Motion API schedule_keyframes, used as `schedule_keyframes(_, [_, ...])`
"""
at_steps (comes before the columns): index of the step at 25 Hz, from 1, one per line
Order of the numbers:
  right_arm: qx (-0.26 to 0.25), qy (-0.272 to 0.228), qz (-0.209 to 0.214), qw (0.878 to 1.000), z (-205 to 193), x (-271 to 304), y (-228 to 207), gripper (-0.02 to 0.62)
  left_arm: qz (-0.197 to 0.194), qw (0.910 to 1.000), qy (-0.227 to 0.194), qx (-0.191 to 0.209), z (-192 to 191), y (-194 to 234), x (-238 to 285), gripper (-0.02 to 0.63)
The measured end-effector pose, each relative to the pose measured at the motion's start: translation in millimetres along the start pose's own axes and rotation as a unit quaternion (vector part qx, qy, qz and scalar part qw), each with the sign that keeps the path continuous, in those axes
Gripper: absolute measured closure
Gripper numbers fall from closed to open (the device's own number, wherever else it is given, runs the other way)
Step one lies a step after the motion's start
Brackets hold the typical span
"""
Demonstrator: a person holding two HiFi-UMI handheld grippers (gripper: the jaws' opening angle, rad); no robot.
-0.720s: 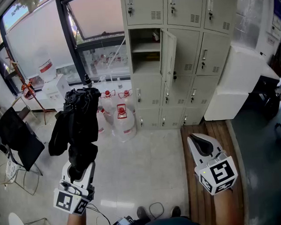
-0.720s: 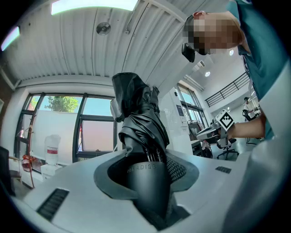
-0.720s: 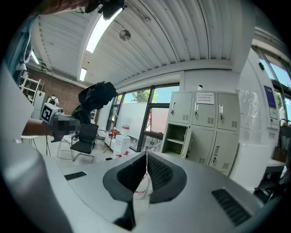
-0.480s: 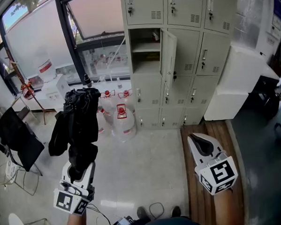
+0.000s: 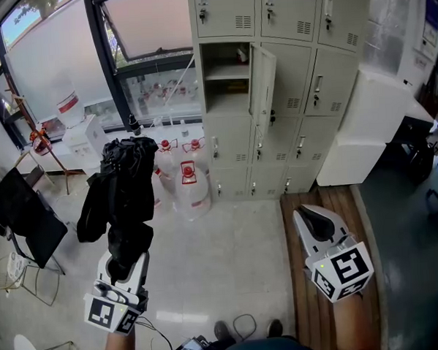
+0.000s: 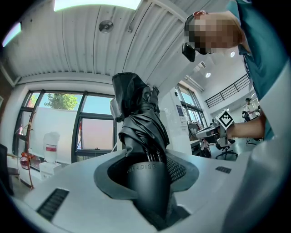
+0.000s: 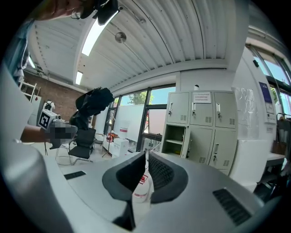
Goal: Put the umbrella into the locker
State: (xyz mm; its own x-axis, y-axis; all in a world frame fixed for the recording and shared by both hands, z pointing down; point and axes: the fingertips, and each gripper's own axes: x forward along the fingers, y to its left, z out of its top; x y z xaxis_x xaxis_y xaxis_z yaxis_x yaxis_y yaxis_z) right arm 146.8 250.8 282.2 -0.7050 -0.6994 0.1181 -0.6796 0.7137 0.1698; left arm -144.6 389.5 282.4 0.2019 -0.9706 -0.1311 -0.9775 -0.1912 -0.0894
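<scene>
Nothing has shifted this last moment: my left tongs (image 5: 125, 269) stay clenched on the handle of the folded black umbrella (image 5: 122, 190), upright and well apart from the open locker compartment (image 5: 227, 79). I judge the whole carry remains. My right tongs (image 5: 314, 223) are closed, empty. Ahead, water jugs (image 5: 189, 185) crowd the lockers' foot, and the locker door (image 5: 262, 84) hangs half open.

The black umbrella (image 5: 121, 194) is folded, its canopy loosely bunched. It stands upright in the air, well short of the locker (image 5: 295, 93), with its handle clamped in the left gripper (image 5: 123, 265). The grey locker stands beside the window. One upper-left compartment (image 5: 227, 79) is open, its door (image 5: 262, 84) swung right, with a shelf inside.
</scene>
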Motion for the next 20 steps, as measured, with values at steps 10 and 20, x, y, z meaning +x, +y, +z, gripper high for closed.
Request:
schedule_keyframes(10, [0.014, -0.016, -0.015, 1.000, 8, 10, 11, 0.552, -0.015, 0.9998, -0.002, -0.011, -9, 21, 0, 0.420])
schedule_keyframes(20, [-0.002, -0.020, -0.047, 0.999, 22, 21, 41, 0.552, -0.047, 0.9982, -0.019, -0.031, -14, 50, -9, 0.422])
